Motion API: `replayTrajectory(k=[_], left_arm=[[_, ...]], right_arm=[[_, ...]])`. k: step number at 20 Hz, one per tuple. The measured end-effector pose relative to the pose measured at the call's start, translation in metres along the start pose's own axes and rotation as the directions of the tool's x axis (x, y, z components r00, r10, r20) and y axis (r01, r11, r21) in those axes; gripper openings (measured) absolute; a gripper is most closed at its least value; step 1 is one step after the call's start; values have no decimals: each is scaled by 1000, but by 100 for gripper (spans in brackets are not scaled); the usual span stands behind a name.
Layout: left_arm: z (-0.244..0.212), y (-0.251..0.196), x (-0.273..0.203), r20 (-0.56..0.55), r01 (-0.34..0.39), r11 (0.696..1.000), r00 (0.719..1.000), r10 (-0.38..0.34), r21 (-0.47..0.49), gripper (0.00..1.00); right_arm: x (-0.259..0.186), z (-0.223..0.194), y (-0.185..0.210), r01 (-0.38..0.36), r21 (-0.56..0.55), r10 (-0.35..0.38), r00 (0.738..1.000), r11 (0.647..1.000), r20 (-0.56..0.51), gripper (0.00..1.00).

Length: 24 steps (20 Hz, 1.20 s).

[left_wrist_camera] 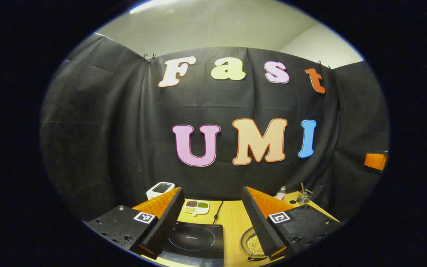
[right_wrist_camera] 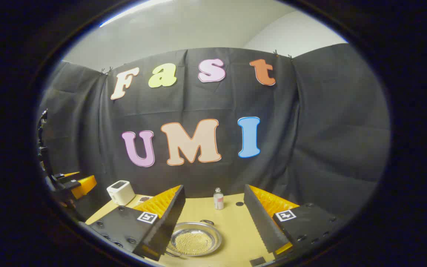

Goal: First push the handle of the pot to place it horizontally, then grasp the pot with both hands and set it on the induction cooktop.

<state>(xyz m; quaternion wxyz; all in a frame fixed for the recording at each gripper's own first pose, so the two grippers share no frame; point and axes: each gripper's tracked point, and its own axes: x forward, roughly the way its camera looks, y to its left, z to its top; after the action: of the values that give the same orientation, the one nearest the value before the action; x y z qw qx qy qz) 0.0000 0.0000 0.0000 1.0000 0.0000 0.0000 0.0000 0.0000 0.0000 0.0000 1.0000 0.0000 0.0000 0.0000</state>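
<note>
The pot (right_wrist_camera: 195, 239) is a shallow silver pan holding yellow grains, standing on the wooden table (right_wrist_camera: 235, 230). It lies low between the fingers of my right gripper (right_wrist_camera: 214, 189), which is open and above it. In the left gripper view the pot (left_wrist_camera: 250, 241) is partly hidden behind one finger, to the right of the black induction cooktop (left_wrist_camera: 195, 237). My left gripper (left_wrist_camera: 212, 192) hangs open over the cooktop with nothing between its fingers. The left gripper (right_wrist_camera: 78, 185) also shows at the far left of the right gripper view.
A white appliance (left_wrist_camera: 160, 189) stands at the back left, with a small dish of beans (left_wrist_camera: 196, 206) beside it. A small bottle (right_wrist_camera: 218, 199) and a glass with a stick (left_wrist_camera: 304, 196) stand at the back right. The black cloth wall closes the far side.
</note>
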Motion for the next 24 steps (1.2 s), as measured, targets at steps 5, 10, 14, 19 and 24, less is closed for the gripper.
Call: replayTrajectory(k=[5,10,14,19,24], left_arm=[[-2,4,-3,-1,-7,1000,1000,7,15,95],[-13,0,-6,-17,7,1000,1000,-7,25,92],[-16,3,-7,-19,7,1000,1000,-6,21,92],[-22,7,-9,-32,10,1000,999,-10,7,92],[-29,12,-16,-47,26,1000,999,-26,7,92]], right_arm=[[-1,-3,2,-6,-16,6,1000,1000,-12,99],[-5,-3,5,-10,-26,9,1000,1000,-12,99],[-7,-4,6,-8,-26,7,1000,1000,-16,99],[-9,-6,12,-12,-32,11,1000,999,-25,99],[-13,-8,22,-22,0,22,1000,1000,-22,97]])
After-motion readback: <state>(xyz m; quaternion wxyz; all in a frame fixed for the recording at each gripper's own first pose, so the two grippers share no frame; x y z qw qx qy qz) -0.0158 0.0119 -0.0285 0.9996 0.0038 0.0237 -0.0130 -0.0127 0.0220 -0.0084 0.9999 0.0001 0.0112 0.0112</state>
